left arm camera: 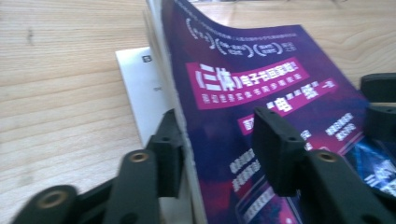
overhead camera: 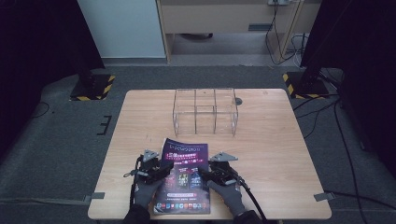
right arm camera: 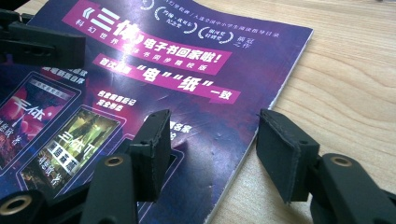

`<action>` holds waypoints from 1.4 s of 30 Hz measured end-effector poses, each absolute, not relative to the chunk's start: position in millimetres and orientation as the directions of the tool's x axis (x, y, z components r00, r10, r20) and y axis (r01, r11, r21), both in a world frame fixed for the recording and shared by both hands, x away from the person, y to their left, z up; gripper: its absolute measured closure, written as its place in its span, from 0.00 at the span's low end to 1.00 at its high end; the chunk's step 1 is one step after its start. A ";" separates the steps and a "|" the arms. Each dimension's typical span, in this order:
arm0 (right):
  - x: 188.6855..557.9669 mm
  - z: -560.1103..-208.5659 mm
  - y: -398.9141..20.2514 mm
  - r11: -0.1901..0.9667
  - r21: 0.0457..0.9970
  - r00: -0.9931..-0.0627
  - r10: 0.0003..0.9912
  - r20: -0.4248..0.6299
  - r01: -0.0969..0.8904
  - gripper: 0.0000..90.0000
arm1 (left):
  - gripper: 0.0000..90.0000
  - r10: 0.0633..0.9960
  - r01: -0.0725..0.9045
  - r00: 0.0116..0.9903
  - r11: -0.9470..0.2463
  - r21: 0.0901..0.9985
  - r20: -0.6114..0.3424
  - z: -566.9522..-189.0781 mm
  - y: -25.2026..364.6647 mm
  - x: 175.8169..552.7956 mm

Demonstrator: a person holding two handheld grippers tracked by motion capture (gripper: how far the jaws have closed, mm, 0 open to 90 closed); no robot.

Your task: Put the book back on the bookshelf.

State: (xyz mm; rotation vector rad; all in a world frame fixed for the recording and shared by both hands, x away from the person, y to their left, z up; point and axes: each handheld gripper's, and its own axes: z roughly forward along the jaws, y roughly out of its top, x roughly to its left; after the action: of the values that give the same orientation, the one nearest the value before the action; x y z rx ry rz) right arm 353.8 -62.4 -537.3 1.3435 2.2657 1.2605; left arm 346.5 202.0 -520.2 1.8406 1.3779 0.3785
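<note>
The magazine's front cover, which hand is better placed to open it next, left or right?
Probably the left. The left gripper has its fingers astride the lifted cover edge of the magazine, one under, one over. The right gripper straddles the flat opposite edge, not yet pinching.

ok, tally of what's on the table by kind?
Purple glossy magazine: 1
Clear plastic compartment box: 1
Black two-jaw tongs: 2, left and right
Total: 4
</note>
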 end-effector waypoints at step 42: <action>358.8 -520.8 -94.9 0.145 0.798 -0.559 0.785 0.267 0.585 0.39 | 0.93 0.873 0.469 0.467 -0.107 0.877 -0.143 -477.9 185.9 317.9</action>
State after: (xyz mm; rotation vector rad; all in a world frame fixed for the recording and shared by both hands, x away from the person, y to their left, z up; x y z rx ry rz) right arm 358.8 -94.9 -520.8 1.3455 2.2055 1.3766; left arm 317.9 185.9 -477.9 1.7440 1.1507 0.5208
